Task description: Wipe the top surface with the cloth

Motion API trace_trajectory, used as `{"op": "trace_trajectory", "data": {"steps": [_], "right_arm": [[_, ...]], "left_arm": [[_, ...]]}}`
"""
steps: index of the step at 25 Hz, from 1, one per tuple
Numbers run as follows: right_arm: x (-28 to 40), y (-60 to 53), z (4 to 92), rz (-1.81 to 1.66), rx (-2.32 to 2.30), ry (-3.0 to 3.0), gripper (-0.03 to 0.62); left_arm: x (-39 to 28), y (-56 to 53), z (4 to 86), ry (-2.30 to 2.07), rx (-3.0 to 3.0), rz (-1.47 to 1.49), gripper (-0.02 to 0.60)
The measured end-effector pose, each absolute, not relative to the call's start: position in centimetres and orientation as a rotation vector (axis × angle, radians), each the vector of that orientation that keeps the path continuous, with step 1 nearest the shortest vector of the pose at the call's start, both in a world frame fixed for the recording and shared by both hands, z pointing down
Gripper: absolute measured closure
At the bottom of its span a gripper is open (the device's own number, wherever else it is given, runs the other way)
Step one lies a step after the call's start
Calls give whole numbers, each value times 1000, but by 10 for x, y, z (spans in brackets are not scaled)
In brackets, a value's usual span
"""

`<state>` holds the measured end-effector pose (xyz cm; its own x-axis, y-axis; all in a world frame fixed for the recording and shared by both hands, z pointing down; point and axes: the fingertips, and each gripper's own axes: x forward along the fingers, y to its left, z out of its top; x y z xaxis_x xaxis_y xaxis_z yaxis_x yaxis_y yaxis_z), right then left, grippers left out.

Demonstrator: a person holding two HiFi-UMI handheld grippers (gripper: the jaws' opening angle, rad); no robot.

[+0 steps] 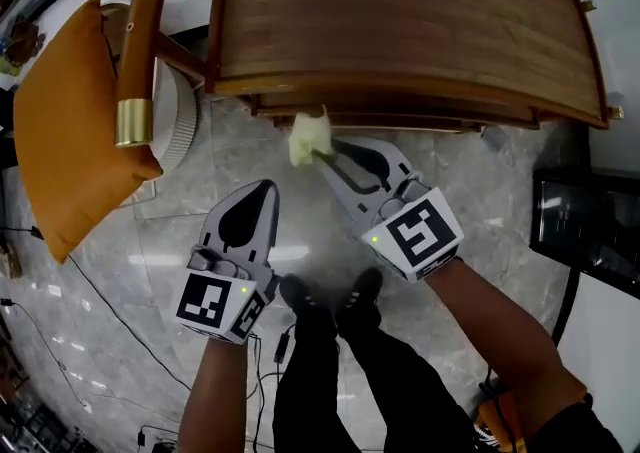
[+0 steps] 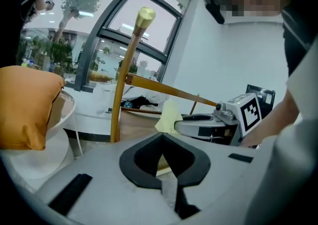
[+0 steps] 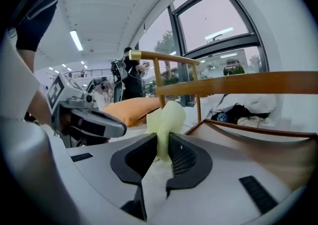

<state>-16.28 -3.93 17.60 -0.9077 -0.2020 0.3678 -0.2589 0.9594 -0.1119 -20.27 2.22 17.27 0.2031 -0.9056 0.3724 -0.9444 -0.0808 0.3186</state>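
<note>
Over marble floor point(image 1: 150, 241), right gripper point(image 1: 322, 153) holds cloth point(image 1: 306, 134) beside wooden top point(image 1: 400, 11).

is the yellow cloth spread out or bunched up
Bunched up: the pale yellow cloth stands as a crumpled wad pinched between the jaws of the right gripper.

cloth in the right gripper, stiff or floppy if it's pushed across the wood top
Probably floppy: the cloth bunches and folds above the right gripper, whose jaws pinch it. Likely light, since a narrow pinch carries it all. Pushed over the wooden top, it would probably crumple and drag rather than slide flat.
</note>
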Motion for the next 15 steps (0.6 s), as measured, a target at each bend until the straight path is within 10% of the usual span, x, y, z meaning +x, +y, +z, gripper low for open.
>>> {"op": "trace_trajectory", "data": {"steps": [15], "right_arm": [[-229,-81,233,-466,266,-2638,520]], "left_arm": [[-268,-45,240,-1749,2282,306,571]]}}
